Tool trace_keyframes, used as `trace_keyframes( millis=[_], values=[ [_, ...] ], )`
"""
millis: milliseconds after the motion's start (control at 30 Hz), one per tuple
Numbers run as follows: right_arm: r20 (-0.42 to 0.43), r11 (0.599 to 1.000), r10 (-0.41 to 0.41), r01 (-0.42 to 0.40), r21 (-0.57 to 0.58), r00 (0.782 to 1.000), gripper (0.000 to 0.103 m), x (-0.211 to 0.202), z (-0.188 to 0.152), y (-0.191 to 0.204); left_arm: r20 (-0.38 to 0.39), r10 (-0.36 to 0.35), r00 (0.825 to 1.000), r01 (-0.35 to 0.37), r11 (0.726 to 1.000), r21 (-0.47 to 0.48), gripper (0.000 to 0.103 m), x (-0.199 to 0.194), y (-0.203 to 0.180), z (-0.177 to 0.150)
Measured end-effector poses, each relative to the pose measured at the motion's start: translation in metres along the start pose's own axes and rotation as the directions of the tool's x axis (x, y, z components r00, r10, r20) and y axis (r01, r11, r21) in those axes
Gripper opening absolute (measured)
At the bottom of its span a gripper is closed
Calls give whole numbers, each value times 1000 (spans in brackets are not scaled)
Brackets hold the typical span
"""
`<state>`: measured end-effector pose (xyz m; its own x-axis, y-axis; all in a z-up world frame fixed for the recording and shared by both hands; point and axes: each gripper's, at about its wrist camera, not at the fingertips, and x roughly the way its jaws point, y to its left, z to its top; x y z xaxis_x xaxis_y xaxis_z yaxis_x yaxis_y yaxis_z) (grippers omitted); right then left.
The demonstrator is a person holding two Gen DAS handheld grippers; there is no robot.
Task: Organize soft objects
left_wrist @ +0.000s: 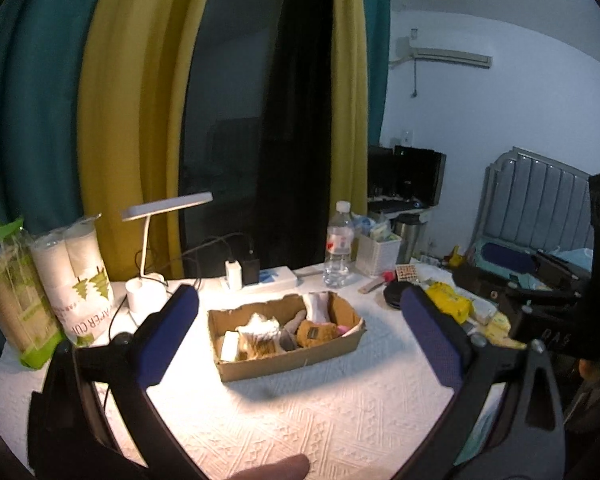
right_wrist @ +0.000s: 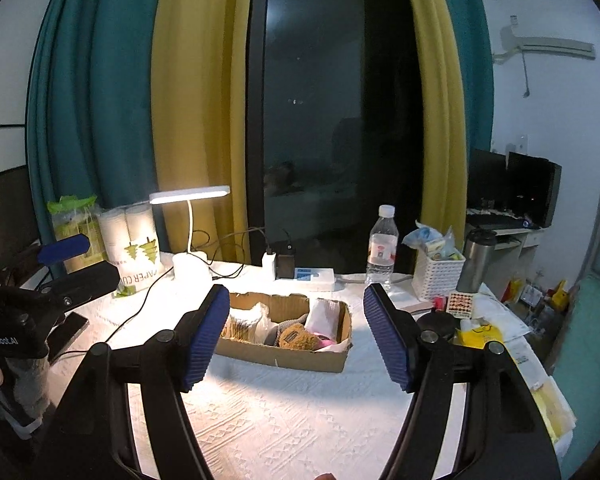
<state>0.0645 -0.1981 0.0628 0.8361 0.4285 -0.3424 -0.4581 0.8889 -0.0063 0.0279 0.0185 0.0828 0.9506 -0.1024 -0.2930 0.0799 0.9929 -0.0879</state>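
Observation:
A shallow cardboard box (left_wrist: 260,364) (right_wrist: 300,358) sits mid-table on the white textured cloth. It holds several soft items: a brown plush piece (left_wrist: 315,333) (right_wrist: 298,337), a white-and-tan knit piece (left_wrist: 260,334) (right_wrist: 242,322), a white sock-like piece (left_wrist: 318,306) (right_wrist: 326,316), a grey piece and something pink. My left gripper (left_wrist: 300,340) is open and empty, held above the table in front of the box. My right gripper (right_wrist: 296,340) is open and empty, also in front of the box. The left gripper also shows at the left edge of the right wrist view (right_wrist: 66,268).
A lit white desk lamp (left_wrist: 148,280) (right_wrist: 190,240), paper cup packs (left_wrist: 80,280) (right_wrist: 136,248), a charger and power strip (right_wrist: 300,274), a water bottle (left_wrist: 340,248) (right_wrist: 382,248), a white basket (right_wrist: 438,276), a steel flask (right_wrist: 476,260) and yellow packets (left_wrist: 448,306) ring the table. A bed lies right.

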Motion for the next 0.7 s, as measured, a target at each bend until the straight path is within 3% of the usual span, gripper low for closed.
trace_keyframes(
  millis=[700],
  values=[
    [-6, 1000, -12, 12, 8, 1000, 73, -8, -2, -7, 6, -1, 1000, 1, 1000, 3, 102, -6, -4, 1]
  ],
)
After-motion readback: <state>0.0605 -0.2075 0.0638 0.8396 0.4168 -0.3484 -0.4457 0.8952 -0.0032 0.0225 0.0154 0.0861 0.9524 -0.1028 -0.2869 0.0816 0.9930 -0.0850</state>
